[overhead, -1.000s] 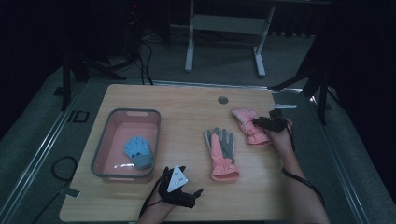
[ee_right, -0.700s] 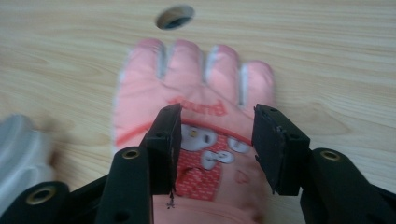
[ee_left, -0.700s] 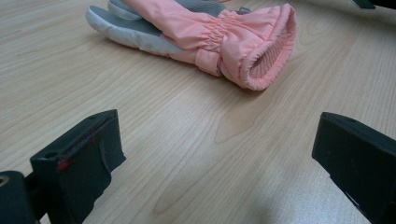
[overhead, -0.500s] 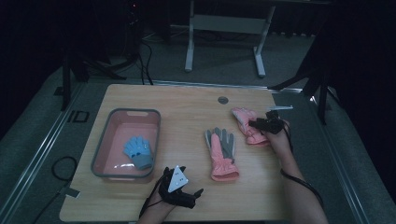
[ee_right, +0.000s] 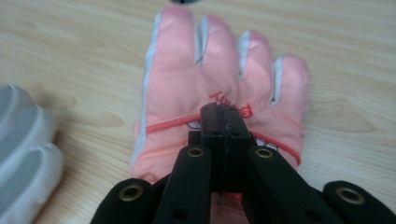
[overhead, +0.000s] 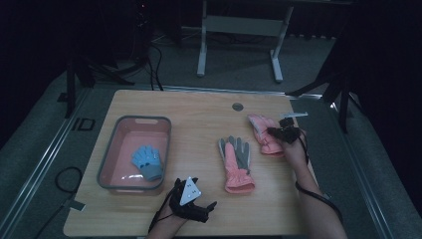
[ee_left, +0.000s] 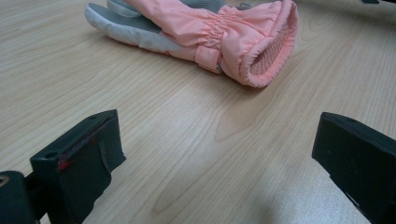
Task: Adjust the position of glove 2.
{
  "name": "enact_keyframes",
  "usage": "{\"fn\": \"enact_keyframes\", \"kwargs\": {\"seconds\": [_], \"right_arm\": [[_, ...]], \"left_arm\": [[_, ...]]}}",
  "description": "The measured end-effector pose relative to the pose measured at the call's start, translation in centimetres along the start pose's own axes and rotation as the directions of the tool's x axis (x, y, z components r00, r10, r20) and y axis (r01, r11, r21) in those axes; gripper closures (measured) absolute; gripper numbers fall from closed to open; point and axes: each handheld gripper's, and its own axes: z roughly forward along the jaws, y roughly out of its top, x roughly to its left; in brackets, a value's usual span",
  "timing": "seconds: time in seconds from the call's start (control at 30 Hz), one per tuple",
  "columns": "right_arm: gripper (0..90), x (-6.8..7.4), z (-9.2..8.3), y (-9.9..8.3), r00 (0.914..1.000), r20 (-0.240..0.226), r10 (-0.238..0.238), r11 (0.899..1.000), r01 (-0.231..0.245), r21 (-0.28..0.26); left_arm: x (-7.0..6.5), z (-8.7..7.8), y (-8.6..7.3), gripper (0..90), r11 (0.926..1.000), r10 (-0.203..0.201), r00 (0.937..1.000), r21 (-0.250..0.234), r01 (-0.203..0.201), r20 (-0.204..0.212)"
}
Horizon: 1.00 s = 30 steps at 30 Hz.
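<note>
A pink glove [overhead: 263,135] lies back up at the table's right side. My right gripper [overhead: 276,131] is over it. Its jaws have just been closing and now meet pad to pad [ee_right: 223,114], tips pressed into the fabric of the glove's back [ee_right: 187,79]. A second pink glove [overhead: 236,162] with a grey palm lies at mid table, and its cuff [ee_left: 261,51] faces my left gripper. My left gripper [overhead: 208,206] rests near the front edge, wide open [ee_left: 215,158] with bare wood between its jaws. A small blue glove [overhead: 148,162] lies in the pink bin [overhead: 115,144].
The wooden table [overhead: 199,124] has a small round grommet [overhead: 238,106] near its far edge. The grey fingers of the middle glove [ee_right: 23,154] lie just left of the right gripper. Cables and a metal stand sit on the floor beyond the table.
The right gripper's jaws have closed on the right pink glove and the hand has shifted slightly. The left gripper and the other gloves have not moved.
</note>
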Motion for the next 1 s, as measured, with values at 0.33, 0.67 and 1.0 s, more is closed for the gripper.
{"fn": "enact_keyframes", "kwargs": {"seconds": [0.33,0.67,1.0], "right_arm": [[90.0,1.6,-4.6,1.3,0.9975,0.061,0.037,0.998,-0.033,-0.062],[90.0,4.1,-11.4,-0.5,0.981,0.156,0.115,0.984,-0.091,-0.151],[90.0,6.3,-13.4,-4.2,0.9538,0.198,0.226,0.964,-0.19,-0.185]], "left_arm": [[0.0,-0.1,0.1,2.0,0.9999,-0.004,1.0,-0.01,0.004,-0.002],[-0.1,-0.1,0.3,1.9,0.9997,0.01,0.9999,-0.02,-0.011,-0.013],[-0.1,-0.3,0.5,2.0,0.9992,0.016,0.9998,-0.035,-0.016,-0.012]]}}
